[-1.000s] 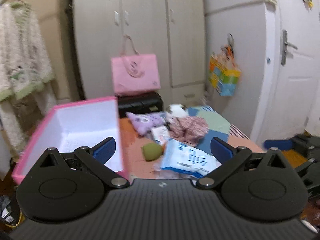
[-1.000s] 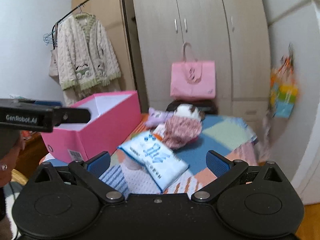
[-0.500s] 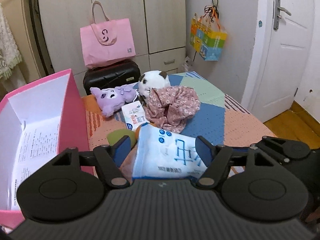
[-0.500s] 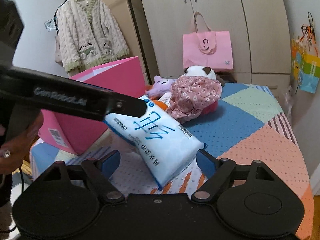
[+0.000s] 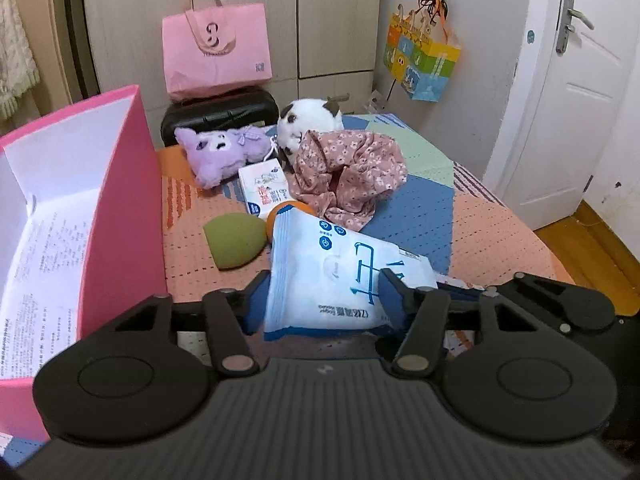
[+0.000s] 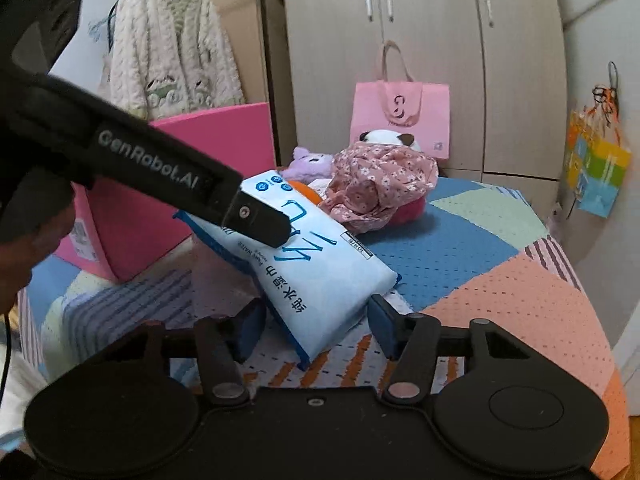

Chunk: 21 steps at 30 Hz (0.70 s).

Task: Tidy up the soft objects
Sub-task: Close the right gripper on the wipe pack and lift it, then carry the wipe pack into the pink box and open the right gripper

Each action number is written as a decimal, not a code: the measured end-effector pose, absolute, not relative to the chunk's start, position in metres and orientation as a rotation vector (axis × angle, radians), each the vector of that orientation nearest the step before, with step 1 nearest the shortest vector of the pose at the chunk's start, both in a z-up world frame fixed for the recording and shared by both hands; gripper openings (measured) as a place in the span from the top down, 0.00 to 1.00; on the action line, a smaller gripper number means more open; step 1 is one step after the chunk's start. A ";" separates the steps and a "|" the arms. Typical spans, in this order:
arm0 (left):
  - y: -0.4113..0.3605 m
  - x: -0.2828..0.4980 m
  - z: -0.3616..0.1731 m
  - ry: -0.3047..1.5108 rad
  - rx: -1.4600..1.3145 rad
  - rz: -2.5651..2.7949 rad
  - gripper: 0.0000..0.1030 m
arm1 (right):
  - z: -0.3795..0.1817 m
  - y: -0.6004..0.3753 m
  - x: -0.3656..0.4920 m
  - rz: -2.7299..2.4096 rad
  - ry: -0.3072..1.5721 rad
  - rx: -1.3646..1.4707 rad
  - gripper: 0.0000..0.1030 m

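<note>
A blue-and-white wipes pack lies tilted on the patchwork bed cover. My left gripper is closing on the pack's near end, and both blue pads touch its sides. In the right wrist view the same pack sits with its lower end between the jaws of my right gripper. Those jaws are closing, with small gaps still beside the pack. The left gripper's fingers reach onto the pack from the left. An open pink box stands at the left.
Behind the pack lie a green sponge, a small tissue pack, a purple plush, a floral cloth and a white plush. A black suitcase carries a pink tote. A door is on the right.
Both grippers have come down to the wipes pack and narrowed their jaws around it. The left pads now touch the pack; one second ago both grippers stood wide open above the bed.
</note>
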<state>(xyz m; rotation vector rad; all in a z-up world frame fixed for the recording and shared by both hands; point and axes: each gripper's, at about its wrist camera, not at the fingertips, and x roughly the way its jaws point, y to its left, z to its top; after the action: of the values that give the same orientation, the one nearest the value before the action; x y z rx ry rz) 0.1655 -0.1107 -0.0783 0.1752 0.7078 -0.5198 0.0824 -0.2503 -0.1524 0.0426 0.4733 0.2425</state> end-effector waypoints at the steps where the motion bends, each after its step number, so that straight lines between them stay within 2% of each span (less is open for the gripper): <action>1: -0.112 0.164 -0.078 0.703 0.181 -0.516 0.52 | -0.152 -0.252 0.083 0.243 0.470 0.054 0.47; 6: -0.121 0.148 -0.075 0.651 0.221 -0.506 0.55 | -0.152 -0.253 0.079 0.238 0.428 0.068 0.55; 21: -0.117 0.112 -0.042 0.521 0.251 -0.520 0.51 | -0.116 -0.248 0.060 0.194 0.417 -0.002 0.57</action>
<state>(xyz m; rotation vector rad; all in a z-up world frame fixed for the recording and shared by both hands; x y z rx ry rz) 0.1124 -0.1174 -0.0417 0.2505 0.5209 -0.5200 0.0597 -0.2484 -0.1161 -0.0024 0.4168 0.1945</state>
